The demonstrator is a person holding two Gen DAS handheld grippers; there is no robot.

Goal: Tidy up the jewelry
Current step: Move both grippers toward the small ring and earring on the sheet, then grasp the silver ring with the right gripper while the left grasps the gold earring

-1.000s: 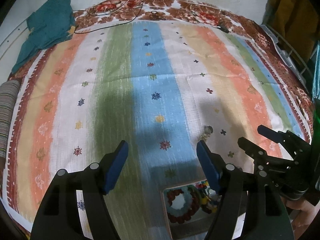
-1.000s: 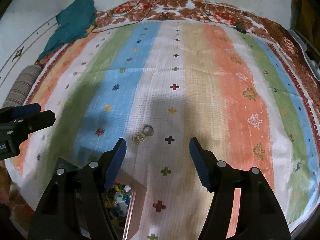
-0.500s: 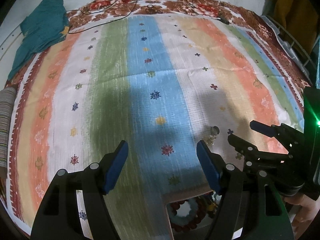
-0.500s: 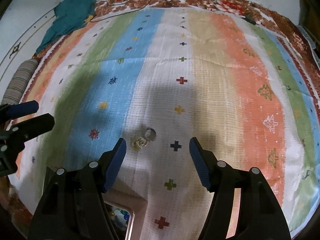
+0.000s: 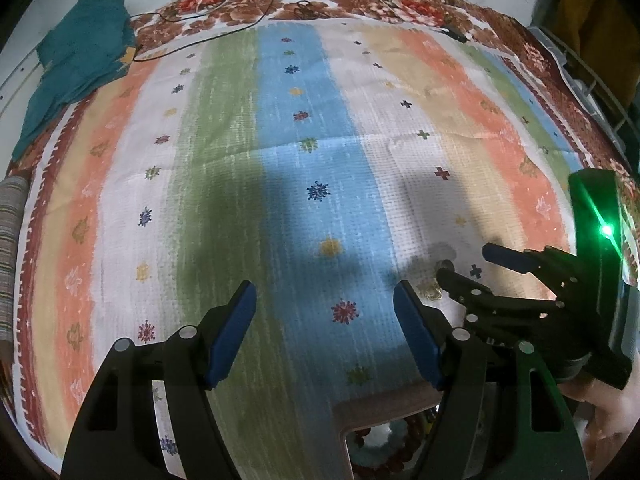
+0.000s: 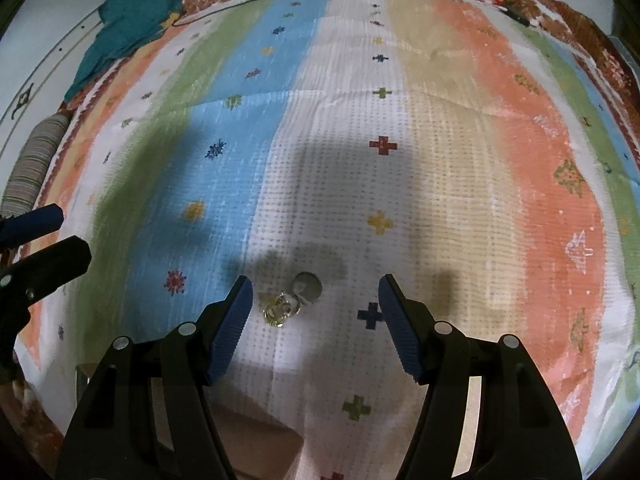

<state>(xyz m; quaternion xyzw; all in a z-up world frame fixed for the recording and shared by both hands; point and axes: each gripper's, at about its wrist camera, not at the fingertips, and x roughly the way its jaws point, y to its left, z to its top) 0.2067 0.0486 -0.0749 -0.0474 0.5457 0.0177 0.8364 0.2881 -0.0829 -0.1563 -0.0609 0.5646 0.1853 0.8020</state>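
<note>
Pickup step, my read: right tongs [image 6: 316, 312] released, poised just over the jewelry piece [image 6: 282, 307] on the striped bedspread [image 6: 440, 160] just beyond the tray [image 5: 384, 410]; left tongs [image 5: 324, 332] released, idle; next: lower, centre, clench.

A striped woven bedspread [image 5: 224, 168] in green, blue, cream and orange covers the bed (small flowers and crosses dot it). A crumpled teal cloth [image 5: 80, 56] lies at its far-left corner, a thin black cable [image 5: 224, 32] trailing beside it.
</note>
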